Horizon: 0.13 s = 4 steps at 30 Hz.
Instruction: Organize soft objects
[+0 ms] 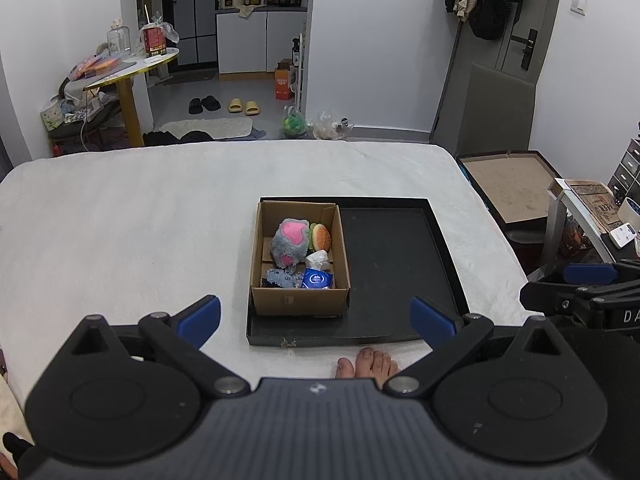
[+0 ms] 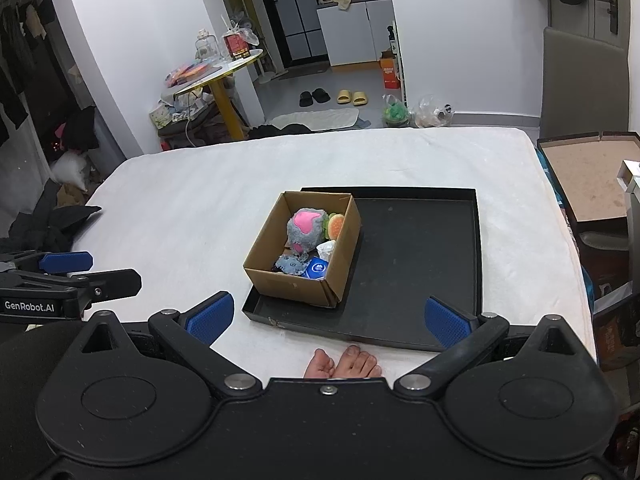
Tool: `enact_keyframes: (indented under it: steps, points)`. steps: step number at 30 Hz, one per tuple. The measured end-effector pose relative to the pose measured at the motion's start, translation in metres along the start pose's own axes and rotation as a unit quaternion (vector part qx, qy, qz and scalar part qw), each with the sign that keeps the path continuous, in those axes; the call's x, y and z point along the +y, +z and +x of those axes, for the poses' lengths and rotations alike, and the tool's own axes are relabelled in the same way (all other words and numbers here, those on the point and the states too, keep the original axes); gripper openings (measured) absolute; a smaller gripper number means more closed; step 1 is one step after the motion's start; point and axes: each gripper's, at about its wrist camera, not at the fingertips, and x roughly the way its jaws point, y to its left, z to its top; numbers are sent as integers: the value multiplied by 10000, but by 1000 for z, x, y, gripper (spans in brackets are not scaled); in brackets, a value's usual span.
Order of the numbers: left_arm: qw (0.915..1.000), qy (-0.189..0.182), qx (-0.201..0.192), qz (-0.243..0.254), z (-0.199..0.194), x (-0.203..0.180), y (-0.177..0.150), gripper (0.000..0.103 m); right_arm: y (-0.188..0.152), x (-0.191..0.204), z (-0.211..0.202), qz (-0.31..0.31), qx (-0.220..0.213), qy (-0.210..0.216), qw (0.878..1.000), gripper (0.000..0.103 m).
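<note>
Both my left hand-held gripper [image 1: 316, 320] and right hand-held gripper [image 2: 328, 320] hang spread wide, empty, short of the black tray [image 1: 396, 272]. The grey-pink plush [image 1: 289, 242] sits in the cardboard box [image 1: 298, 300]; light and squashy, I'd pinch its upper bulge.

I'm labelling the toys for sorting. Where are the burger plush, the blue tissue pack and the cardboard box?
burger plush [image 1: 321, 237]: left wrist view, on its bun.
blue tissue pack [image 1: 317, 280]: left wrist view, on its printed top.
cardboard box [image 2: 289, 285]: right wrist view, on its near outer wall.
</note>
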Motion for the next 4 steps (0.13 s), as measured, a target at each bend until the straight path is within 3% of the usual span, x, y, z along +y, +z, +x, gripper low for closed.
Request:
enact_keyframes:
  steps: [4]
  points:
    - [10000,-52,63,-36,2,2,1,101,0,0,1,8,6,21,10000,103]
